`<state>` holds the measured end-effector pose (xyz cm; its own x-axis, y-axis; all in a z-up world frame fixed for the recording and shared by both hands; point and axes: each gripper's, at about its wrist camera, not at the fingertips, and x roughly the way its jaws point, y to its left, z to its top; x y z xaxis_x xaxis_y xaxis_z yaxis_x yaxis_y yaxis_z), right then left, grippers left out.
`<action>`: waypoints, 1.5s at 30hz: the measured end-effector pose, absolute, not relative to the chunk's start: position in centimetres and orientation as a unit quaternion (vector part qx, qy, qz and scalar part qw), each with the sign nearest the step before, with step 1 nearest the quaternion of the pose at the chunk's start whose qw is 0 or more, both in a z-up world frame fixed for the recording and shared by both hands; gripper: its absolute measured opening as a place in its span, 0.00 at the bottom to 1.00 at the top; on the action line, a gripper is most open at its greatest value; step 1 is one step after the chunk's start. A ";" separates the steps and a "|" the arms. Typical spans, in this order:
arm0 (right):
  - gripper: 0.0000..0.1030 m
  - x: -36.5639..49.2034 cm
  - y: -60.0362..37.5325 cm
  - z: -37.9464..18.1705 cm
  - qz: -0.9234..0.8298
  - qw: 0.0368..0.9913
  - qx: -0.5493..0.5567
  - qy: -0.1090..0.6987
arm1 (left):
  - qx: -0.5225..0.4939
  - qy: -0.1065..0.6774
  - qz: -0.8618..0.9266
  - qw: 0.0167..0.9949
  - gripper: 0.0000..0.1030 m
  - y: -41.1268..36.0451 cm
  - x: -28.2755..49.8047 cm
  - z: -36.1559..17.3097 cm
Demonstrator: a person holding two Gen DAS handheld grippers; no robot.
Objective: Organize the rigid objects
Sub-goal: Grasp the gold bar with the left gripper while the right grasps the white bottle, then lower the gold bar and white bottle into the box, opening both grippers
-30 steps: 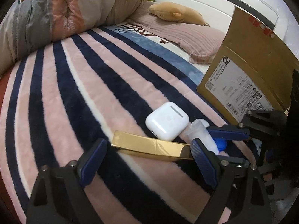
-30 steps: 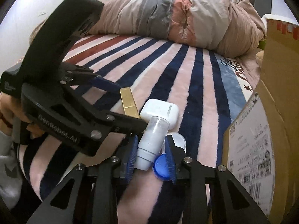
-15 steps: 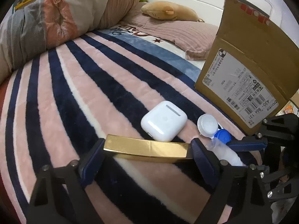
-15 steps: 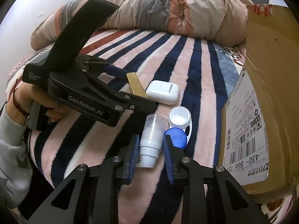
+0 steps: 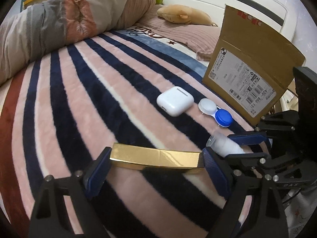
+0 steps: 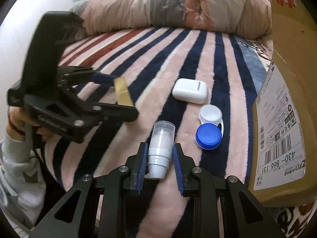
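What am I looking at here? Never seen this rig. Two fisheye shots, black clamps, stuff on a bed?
No robot: a person holds a two-finger gripper in each hand, and each gripper carries a fisheye camera looking along its fingers.

The left wrist view shows the left gripper clamped on the ends of a gold box, raised off the striped blanket. The right wrist view shows the right gripper closed on a small white bottle with a clear cap.

On the blanket lie a white earbud case and a contact lens case with one white and one blue lid. A cardboard box with a shipping label stands beside them.
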<state>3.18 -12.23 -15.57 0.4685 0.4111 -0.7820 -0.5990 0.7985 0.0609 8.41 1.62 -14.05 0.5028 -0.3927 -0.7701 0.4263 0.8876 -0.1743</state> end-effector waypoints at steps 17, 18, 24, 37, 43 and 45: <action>0.20 -0.4 -11.8 -9.1 0.341 0.872 -0.127 0.329 | 0.003 0.352 -0.201 0.914 0.86 2.4 3.9 -5.0; 0.20 -0.9 -12.1 -8.1 0.347 0.873 -0.128 0.317 | 0.009 0.344 -0.200 0.917 0.86 2.0 3.4 -3.8; 0.20 -2.6 -16.9 -2.4 0.347 0.899 -0.114 0.242 | 0.046 0.290 -0.208 0.933 0.86 -2.7 1.1 3.8; 0.21 3.0 -32.0 -3.4 0.180 0.939 -0.096 0.277 | 0.126 0.324 -0.256 0.902 0.86 -19.3 7.4 5.8; 0.21 4.9 -33.1 -4.5 0.190 0.938 -0.094 0.275 | 0.157 0.369 -0.238 0.885 0.86 -21.7 10.3 3.2; 0.21 4.5 -33.6 -4.8 0.199 0.937 -0.089 0.272 | 0.169 0.378 -0.231 0.880 0.86 -22.2 10.7 2.6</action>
<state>4.53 -33.56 -4.80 0.7728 0.3242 -0.5456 -0.4215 0.9049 -0.0593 10.71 -22.19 2.64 0.6072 -0.2800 -0.7435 0.5348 0.8361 0.1219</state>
